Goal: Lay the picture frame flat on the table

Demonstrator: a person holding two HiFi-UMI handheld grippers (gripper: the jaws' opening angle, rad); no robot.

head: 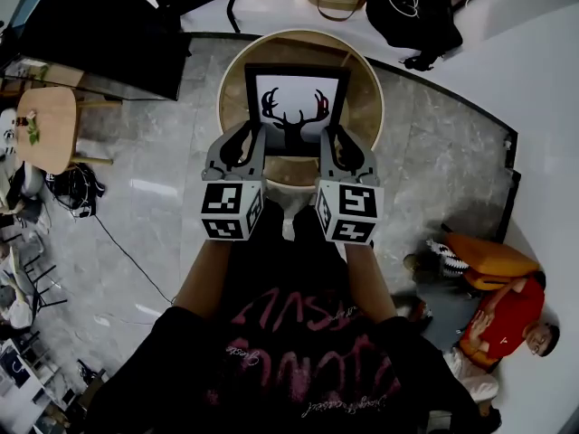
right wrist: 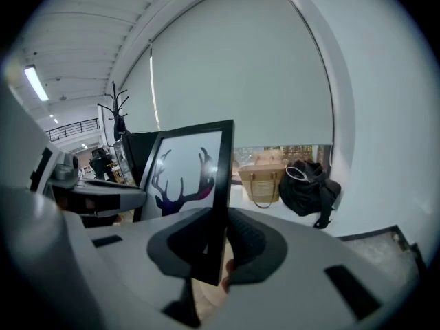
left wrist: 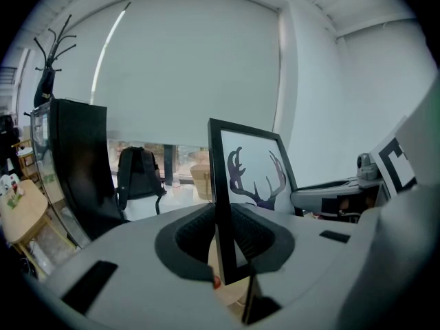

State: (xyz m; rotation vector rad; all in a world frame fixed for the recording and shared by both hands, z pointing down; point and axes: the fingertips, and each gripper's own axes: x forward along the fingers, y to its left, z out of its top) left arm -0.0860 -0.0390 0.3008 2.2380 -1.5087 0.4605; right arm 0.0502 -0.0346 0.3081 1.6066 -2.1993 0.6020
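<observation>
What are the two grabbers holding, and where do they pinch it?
Both hold the black rectangular picture frame with the antler print: the left gripper pinches its left edge, the right gripper its right edge, near the bottom corners.

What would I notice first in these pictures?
A black picture frame with a dark antlered deer head on white, standing up over the round wooden table. The left gripper and right gripper have their jaws shut on its two side edges. A person in red sits on the floor, lower right.
</observation>
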